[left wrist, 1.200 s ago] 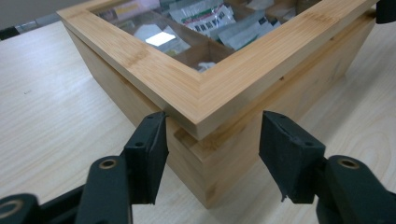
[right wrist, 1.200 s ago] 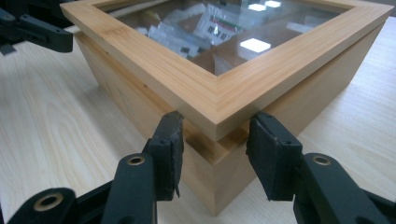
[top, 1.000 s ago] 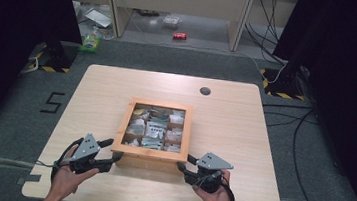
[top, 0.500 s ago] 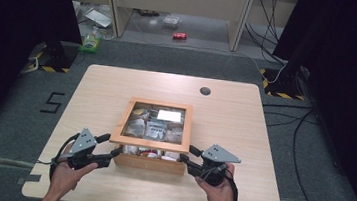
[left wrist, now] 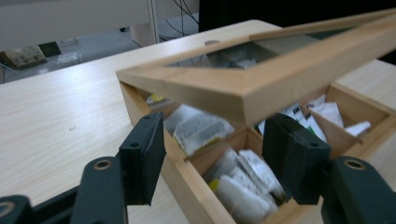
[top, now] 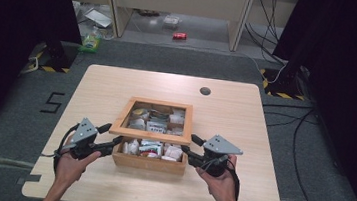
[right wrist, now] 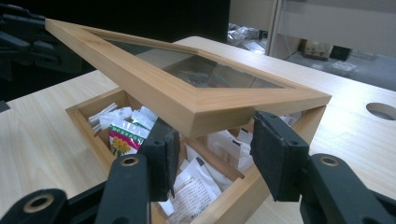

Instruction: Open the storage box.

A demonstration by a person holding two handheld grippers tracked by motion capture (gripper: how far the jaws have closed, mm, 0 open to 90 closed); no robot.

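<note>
Midway, the lid (top: 157, 118) stands half raised over the box (top: 147, 161) at centre frame on the surface (top: 244, 122); the left claw (top: 110, 138) and right claw (top: 187, 146), both spread, prop its front corners. Full opening looks left to do.

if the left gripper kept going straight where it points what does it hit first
Most likely the wooden box: its near corner sits between the left gripper fingers, under the raised lid. Depth is uncertain, so the lid's corner may come first.
</note>
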